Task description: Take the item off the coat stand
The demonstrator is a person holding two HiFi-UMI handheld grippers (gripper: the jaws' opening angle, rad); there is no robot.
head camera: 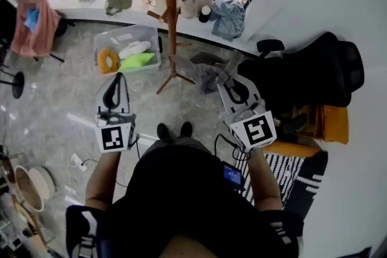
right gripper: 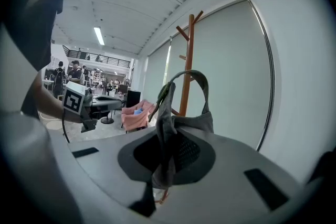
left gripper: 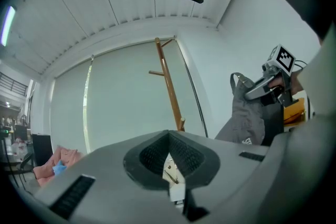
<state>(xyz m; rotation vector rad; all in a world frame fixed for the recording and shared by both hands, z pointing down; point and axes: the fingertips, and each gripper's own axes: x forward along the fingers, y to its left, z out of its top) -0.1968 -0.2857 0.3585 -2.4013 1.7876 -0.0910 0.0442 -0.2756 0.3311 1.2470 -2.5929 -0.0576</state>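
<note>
The wooden coat stand [head camera: 172,9] rises in front of me, its pegs bare in the left gripper view [left gripper: 169,86]. My right gripper [head camera: 231,83] is shut on a grey cloth bag [head camera: 208,77]. The bag's fabric is pinched between the pads, and its strap [right gripper: 190,84] loops up before the coat stand [right gripper: 188,60]. Seen from the left gripper view, the bag [left gripper: 244,113] hangs from the right gripper [left gripper: 258,89], apart from the stand. My left gripper [head camera: 117,77] is held to the left of the stand, jaws [left gripper: 169,139] shut with nothing between them.
A clear plastic bin [head camera: 104,39] with several items sits on the floor left of the stand's base. A black office chair [head camera: 314,69] stands at the right. A long white counter [head camera: 72,3] with bags and clothes runs along the back. A pink-draped chair [head camera: 36,24] is far left.
</note>
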